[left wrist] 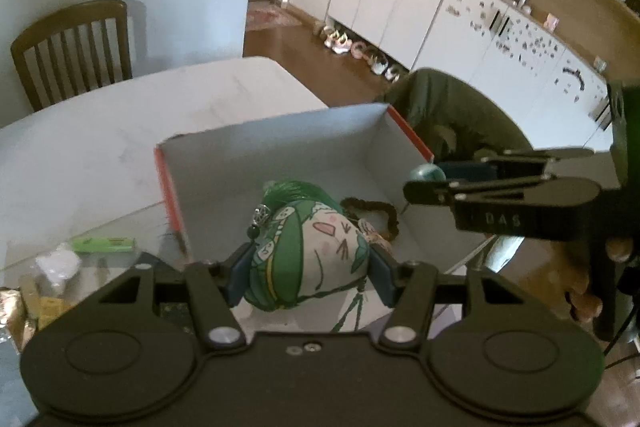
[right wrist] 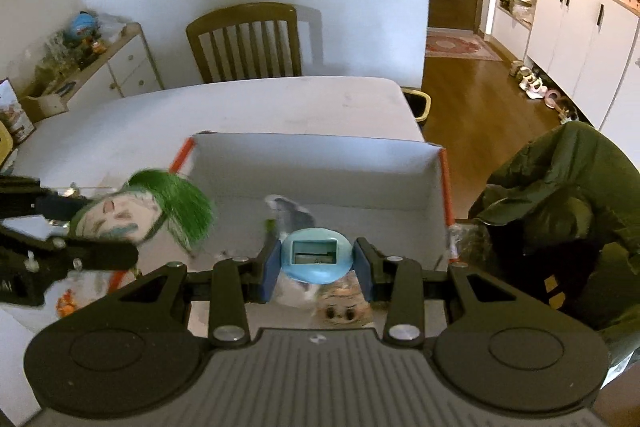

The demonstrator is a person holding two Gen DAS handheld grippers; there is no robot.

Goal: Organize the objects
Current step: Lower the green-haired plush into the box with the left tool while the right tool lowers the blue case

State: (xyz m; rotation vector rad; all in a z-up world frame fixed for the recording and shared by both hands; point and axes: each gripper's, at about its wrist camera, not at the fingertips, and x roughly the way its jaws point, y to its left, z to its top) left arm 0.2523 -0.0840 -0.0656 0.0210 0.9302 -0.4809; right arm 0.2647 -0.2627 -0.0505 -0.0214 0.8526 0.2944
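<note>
My left gripper (left wrist: pixel 310 269) is shut on a green-haired plush doll (left wrist: pixel 308 251) and holds it over the near edge of the open white box (left wrist: pixel 280 135) with orange edges. The doll also shows in the right wrist view (right wrist: pixel 148 215), at the box's left side. My right gripper (right wrist: pixel 316 267) is shut on a light blue egg-shaped pencil sharpener (right wrist: pixel 316 255) above the box (right wrist: pixel 320 155); it shows from the side in the left wrist view (left wrist: pixel 424 183). A brown scrunchie (left wrist: pixel 376 213) and small items lie inside the box.
The box stands on a white table (left wrist: pixel 100 147). A green tube (left wrist: pixel 104 245), a white wad (left wrist: pixel 56 263) and wrappers lie left of the box. A chair draped in a green jacket (right wrist: pixel 560 211) stands on the right. A wooden chair (right wrist: pixel 244 43) stands at the far side.
</note>
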